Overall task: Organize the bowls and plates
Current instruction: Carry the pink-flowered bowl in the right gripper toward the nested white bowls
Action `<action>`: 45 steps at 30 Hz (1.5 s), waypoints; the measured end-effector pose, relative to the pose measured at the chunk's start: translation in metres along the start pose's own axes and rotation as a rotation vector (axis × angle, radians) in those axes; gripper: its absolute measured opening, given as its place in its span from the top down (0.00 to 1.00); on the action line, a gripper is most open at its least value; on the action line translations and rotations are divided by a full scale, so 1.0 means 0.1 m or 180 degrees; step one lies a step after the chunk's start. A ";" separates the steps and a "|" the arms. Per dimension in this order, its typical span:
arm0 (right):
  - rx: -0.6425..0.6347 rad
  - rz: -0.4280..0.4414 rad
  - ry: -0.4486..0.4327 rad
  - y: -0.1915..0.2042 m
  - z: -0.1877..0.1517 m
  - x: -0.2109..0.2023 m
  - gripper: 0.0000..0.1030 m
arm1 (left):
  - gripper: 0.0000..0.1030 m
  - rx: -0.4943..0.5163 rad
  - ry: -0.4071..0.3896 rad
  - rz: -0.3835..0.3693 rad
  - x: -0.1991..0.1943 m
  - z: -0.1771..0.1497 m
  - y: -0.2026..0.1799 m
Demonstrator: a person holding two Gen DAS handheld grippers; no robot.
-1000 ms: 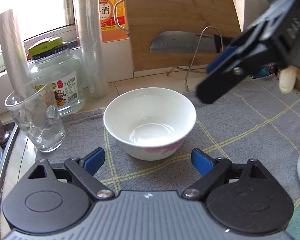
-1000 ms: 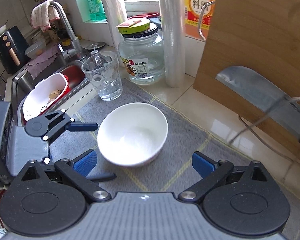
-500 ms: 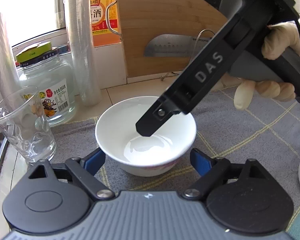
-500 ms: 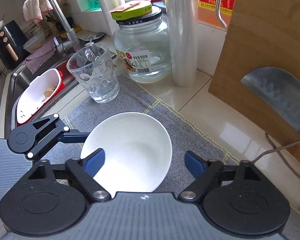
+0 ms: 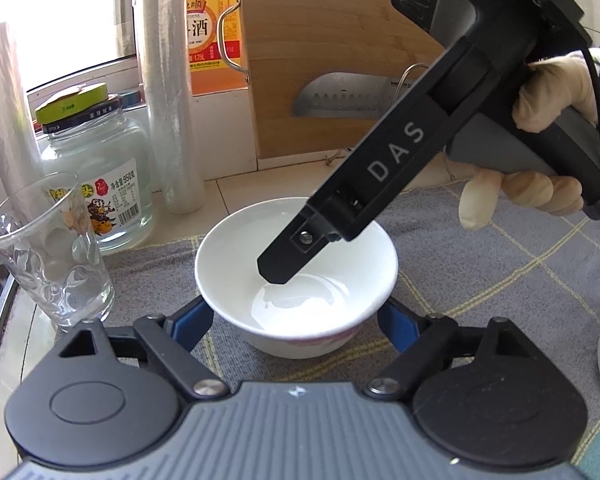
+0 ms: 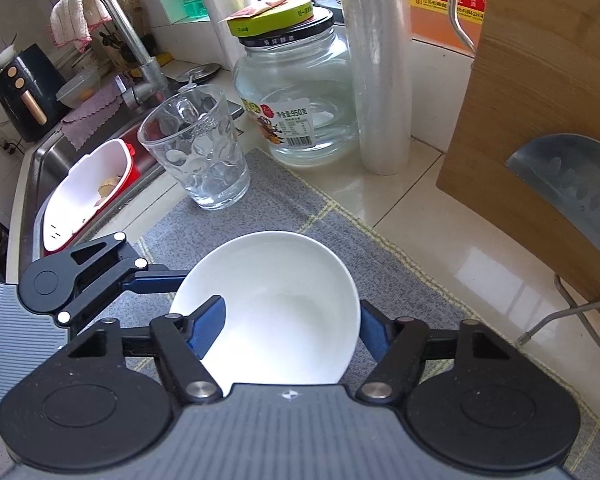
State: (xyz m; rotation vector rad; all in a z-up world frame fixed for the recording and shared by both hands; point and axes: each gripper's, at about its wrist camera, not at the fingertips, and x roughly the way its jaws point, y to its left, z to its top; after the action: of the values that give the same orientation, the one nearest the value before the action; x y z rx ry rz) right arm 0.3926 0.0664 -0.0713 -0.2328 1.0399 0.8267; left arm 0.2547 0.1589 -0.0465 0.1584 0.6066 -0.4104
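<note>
Between the spread blue fingers of the left tool sits a white bowl, upright with its mouth facing up; it is round, so no long axis shows. A pink pattern runs along its lower outer wall. Both fingers of this tool stand off the bowl's sides, so it is released and grips nothing. The right tool reaches down from above and to the right, held by a gloved hand. It straddles the near rim: one blue finger lies inside the bowl and the other is outside the wall. Whether the pads actually press the rim I cannot tell.

The bowl rests on a grey cloth mat with yellowish grid lines, spread over a pale tiled tabletop in a kitchen with a bright window behind.

Ahead and left of the left tool stands a dimpled drinking glass, with a labelled glass jar under a green lid just beyond it. A roll of cling film stands upright behind the bowl, beside an orange cooking-wine bottle. A wooden cutting board leans at the back with a cleaver on a wire rack in front of it. Far left of the right tool are a sink, a faucet draped with a cloth, and a red-and-white strainer basket.
</note>
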 end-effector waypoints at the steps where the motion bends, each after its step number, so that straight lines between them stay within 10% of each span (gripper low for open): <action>1: 0.0004 0.0003 -0.0002 0.00 0.00 0.00 0.28 | 0.14 -0.0002 0.0000 0.0000 0.00 0.00 0.00; 45: -0.0027 0.0117 -0.0271 0.54 -0.71 -1.14 0.29 | 0.14 0.0215 -0.0023 -0.0003 -1.00 0.07 -0.82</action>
State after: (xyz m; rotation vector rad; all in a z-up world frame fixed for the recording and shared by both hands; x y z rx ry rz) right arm 0.2794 0.0086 -0.0020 -0.1846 0.9635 0.8672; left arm 0.1492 0.1153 0.0152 0.2210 0.5860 -0.4326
